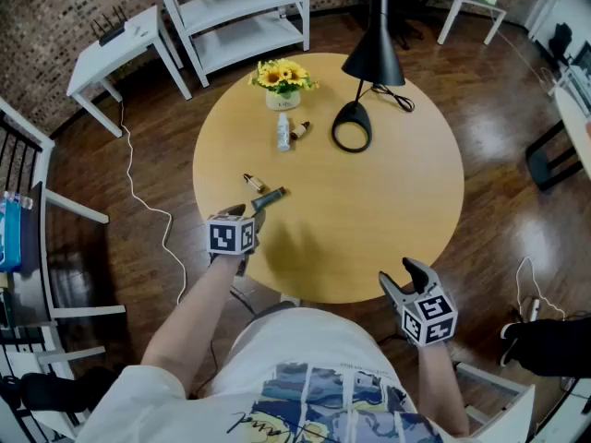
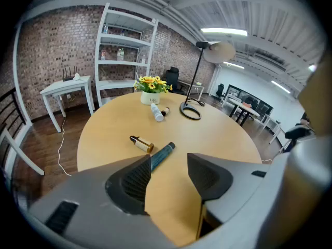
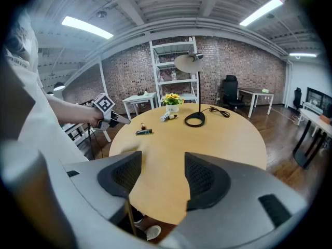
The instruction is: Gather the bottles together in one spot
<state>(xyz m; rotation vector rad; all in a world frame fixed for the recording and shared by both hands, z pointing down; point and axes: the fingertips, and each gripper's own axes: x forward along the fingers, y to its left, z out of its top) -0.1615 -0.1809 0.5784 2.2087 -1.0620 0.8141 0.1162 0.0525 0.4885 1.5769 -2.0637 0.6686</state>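
Teal tube [image 2: 163, 153] lies on the surface [image 2: 223, 134] just ahead of my left hand-held gripper [image 2: 168, 163], long axis pointing away, near end by the left jaw. Jaws gape wide, empty. My right hand-held gripper [image 1: 404, 280], equally wide, sits well apart.

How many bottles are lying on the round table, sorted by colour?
clear bottle: 1
brown bottles: 2
dark teal tube-shaped bottle: 1
Total: 4
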